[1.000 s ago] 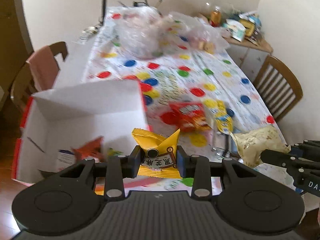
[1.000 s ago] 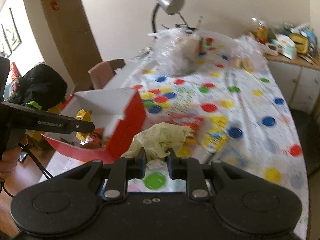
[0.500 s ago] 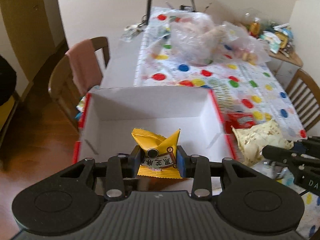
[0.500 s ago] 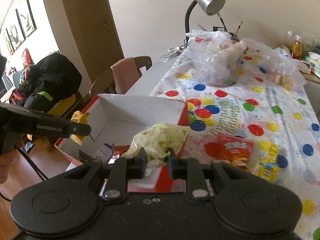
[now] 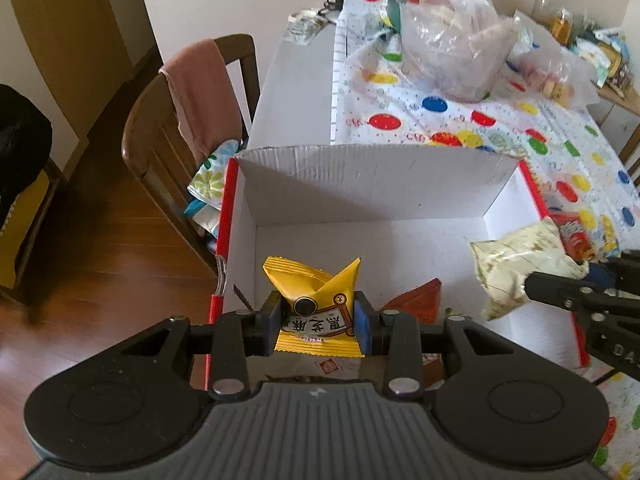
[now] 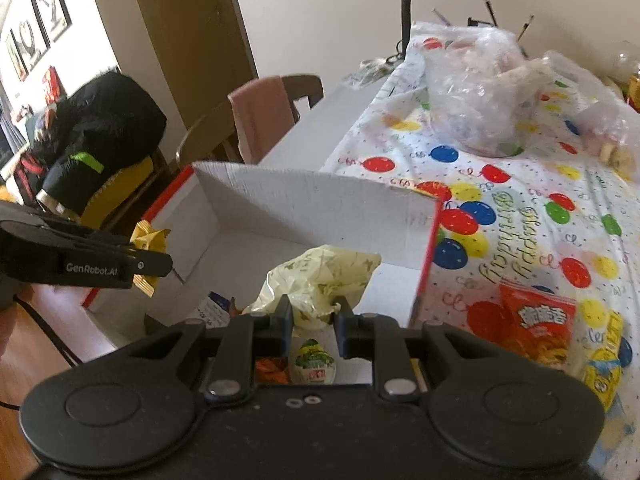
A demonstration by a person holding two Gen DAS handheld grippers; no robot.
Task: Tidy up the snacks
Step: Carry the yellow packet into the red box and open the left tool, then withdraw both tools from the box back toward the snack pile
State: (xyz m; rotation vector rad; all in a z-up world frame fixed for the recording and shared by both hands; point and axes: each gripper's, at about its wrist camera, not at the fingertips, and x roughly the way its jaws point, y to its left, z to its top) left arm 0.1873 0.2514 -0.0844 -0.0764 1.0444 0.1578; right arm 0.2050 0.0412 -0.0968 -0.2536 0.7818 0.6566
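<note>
Left hand-held gripper [image 5: 319, 322]: closed on a yellow packet [image 5: 316, 304], which is pinched between both fingers and held above the left part of the box [image 5: 376, 184]. In the right wrist view the same gripper [image 6: 158, 266] is seen at the box's left edge, the yellow packet [image 6: 149, 240] showing behind its finger.

Right hand-held gripper [image 6: 312, 320]: closed on a pale bag [image 6: 320, 276], gripped by its crumpled end and held over the box's right part. In the left wrist view this bag [image 5: 516, 264] hangs inside the right wall.

Box: white inside, red outside, open-topped, set at the bench's [image 5: 296, 92] near end. An orange packet [image 5: 418, 300] and an egg-shaped item [image 6: 314, 362] are lodged on its floor.

Red bag [image 6: 538, 326] and yellow pack [image 6: 604, 364]: laid on the dotted cloth [image 6: 520, 200], just right of the box.

Clear bags [image 5: 452, 48]: placed at the bench's far end.

Chair [image 5: 160, 136]: stood left of the bench, a pink cloth [image 5: 196, 92] draped over its back.
</note>
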